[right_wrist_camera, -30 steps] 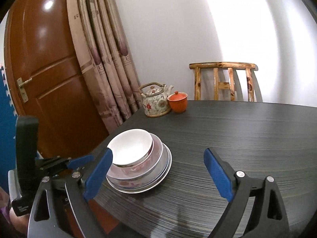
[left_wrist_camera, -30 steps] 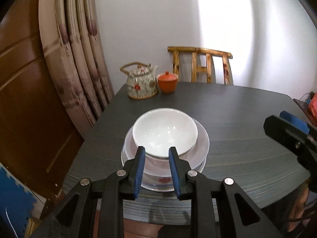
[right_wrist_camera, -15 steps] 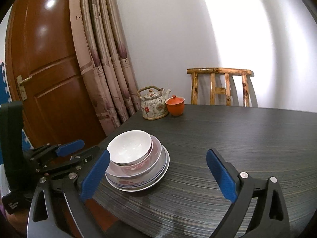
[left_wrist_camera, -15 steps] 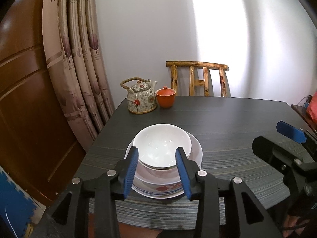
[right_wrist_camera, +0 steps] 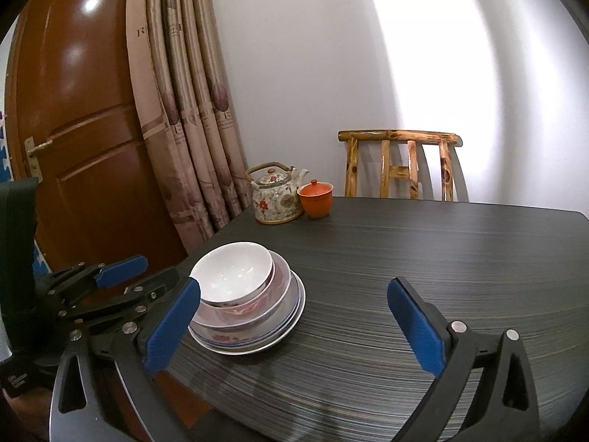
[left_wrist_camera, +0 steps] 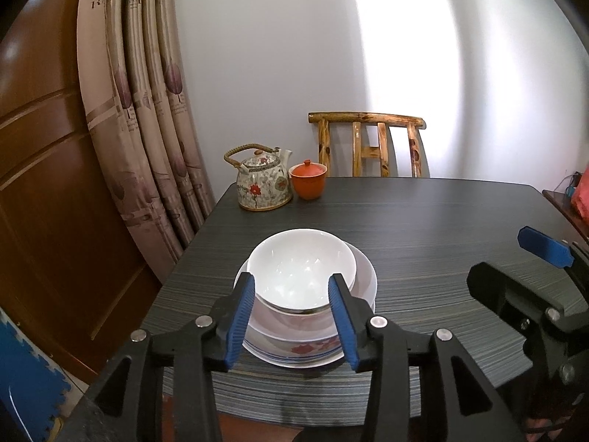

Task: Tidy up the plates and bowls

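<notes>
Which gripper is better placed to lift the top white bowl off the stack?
Left. The left gripper is open, lined up just short of the white bowl. The right gripper is open too, aimed at bare table beside the stack.

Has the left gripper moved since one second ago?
Yes. The left gripper has pulled back from the white bowl and its fingers have opened wider.

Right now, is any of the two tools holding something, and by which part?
Nothing is held. The left tool is open, short of the white bowl; the right tool is open over the table.
</notes>
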